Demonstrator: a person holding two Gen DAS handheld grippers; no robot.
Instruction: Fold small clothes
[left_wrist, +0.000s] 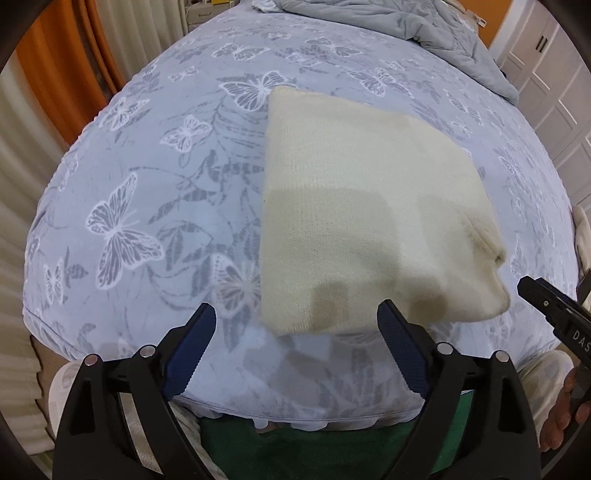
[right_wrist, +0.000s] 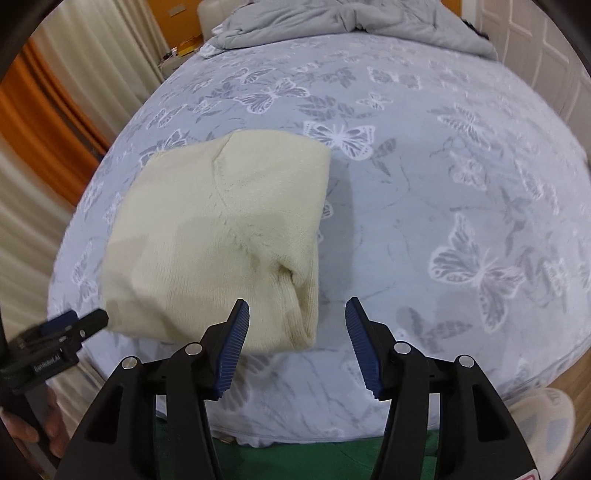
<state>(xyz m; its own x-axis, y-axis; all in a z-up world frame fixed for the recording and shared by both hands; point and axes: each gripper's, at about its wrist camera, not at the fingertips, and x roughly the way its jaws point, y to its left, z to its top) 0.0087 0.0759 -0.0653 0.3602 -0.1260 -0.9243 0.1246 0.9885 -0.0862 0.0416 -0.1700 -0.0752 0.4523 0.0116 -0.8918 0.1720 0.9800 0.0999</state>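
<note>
the left gripper (left_wrist: 297, 325) hangs spread wide at the near edge of the folded cream knit sweater (left_wrist: 369, 206), pinching nothing. the sweater lies flat on the butterfly-print bedsheet (left_wrist: 147, 192). the right gripper (right_wrist: 297, 319) is parted and empty by the sweater's near right corner.

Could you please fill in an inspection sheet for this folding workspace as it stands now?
Surface: bed with a butterfly-print sheet, smooth.
Job's things: cream knit folded into a compact stack, lying flat near the front edge.
Clutter: grey blanket bunched at the far end.
Grippers: left gripper open and right gripper open, both empty, poised at the knit's near edge.
Cables: nothing seen.
Surroundings: orange and cream curtains on one side, white cupboard doors on the other.
</note>
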